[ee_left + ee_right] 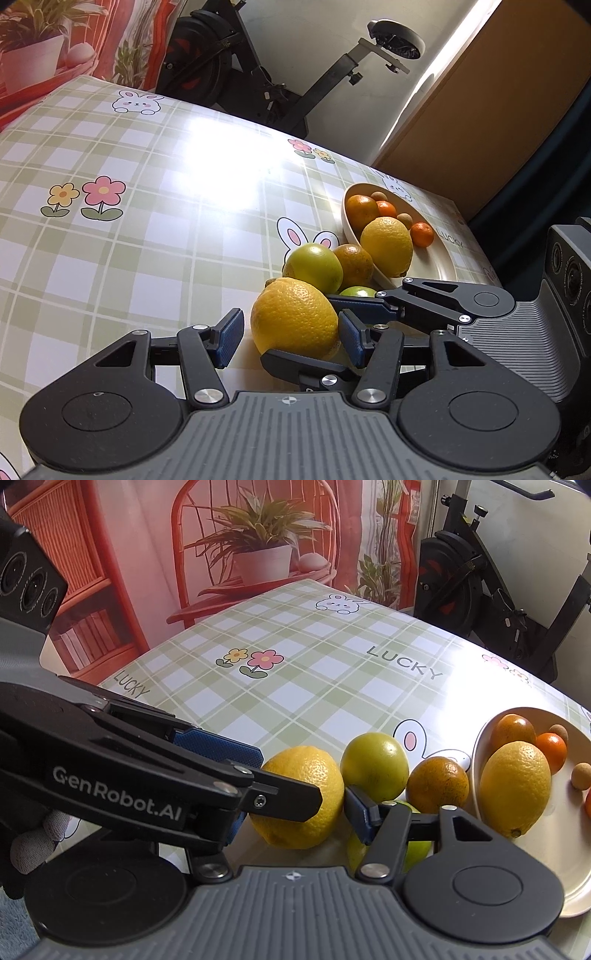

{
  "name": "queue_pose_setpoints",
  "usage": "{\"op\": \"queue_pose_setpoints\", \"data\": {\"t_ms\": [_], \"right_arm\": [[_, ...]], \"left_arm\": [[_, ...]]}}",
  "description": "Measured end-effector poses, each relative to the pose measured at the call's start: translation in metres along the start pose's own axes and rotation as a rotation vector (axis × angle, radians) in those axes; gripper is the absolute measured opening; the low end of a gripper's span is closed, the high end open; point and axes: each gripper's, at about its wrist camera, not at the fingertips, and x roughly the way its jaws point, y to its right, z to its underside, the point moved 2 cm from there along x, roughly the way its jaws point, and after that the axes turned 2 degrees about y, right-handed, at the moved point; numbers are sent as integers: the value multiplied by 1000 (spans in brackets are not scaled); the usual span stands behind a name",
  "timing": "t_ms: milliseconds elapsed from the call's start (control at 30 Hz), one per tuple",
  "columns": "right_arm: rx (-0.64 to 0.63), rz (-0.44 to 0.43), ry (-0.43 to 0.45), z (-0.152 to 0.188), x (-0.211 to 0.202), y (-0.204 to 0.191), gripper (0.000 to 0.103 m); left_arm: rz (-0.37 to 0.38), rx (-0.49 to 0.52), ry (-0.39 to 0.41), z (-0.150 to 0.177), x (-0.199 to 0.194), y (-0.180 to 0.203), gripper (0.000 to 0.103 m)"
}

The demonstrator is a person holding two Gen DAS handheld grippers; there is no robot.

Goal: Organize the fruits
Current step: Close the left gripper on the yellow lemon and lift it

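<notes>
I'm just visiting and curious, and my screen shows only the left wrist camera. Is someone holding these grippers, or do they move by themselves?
Observer: A person holds them. The right wrist view shows a gloved hand under the body of the left gripper.
Visitor: And that green sliver behind the lemon?
Observer: It's a lime, lying on the table under one finger of the right gripper, beside the lemon.
Visitor: Does the gripper carry a maker's name?
Observer: Yes, white lettering on the side of the left gripper reads "GenRobot.AI".
</notes>
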Motion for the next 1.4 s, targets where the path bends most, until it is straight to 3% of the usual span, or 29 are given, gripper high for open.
{"op": "queue_pose_setpoints", "data": {"t_ms": [467, 900, 1267, 1400], "right_arm": [[42, -10, 11, 7, -5, 3, 59], [62, -41, 30, 13, -15, 0, 59], [117, -21, 152, 4, -51, 17, 59], [155, 7, 196, 5, -70, 36, 59]], "left_arm": [[18, -51, 34, 10, -2, -1, 56], [-30, 2, 87, 13, -20, 15, 54], [-27, 73, 136, -13, -23, 59, 54], [-8, 150, 137, -24, -10, 90, 54]]}}
